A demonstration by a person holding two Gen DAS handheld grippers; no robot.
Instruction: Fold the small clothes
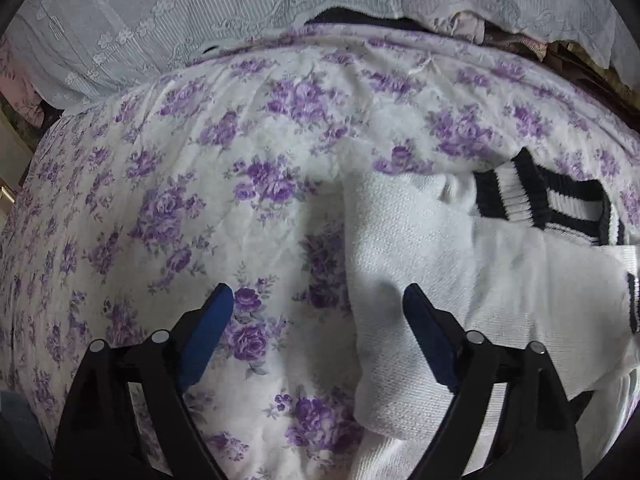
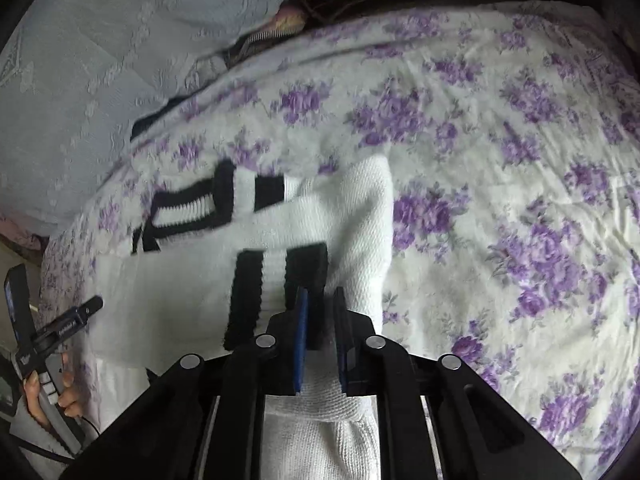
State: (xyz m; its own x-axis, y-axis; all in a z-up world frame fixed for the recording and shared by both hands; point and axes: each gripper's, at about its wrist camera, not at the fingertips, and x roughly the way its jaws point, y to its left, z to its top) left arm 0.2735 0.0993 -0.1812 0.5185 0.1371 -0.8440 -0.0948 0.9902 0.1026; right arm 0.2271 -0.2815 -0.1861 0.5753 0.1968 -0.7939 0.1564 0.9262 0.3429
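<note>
A small white knit sweater (image 1: 424,248) with black-and-white striped cuffs and collar lies on the floral bedsheet (image 1: 192,168). My left gripper (image 1: 318,300) is open and empty, hovering over the sweater's left edge. In the right wrist view the sweater (image 2: 360,216) lies partly folded. My right gripper (image 2: 322,300) is shut on a fold of it by a striped cuff (image 2: 280,280). My left gripper also shows in the right wrist view (image 2: 48,320), held in a hand at the far left.
A white lace-trimmed cover (image 1: 160,20) lies across the far side of the bed, also seen in the right wrist view (image 2: 100,60). Dark furniture (image 1: 580,64) shows beyond the bed's far right edge. The floral sheet (image 2: 520,200) stretches right of the sweater.
</note>
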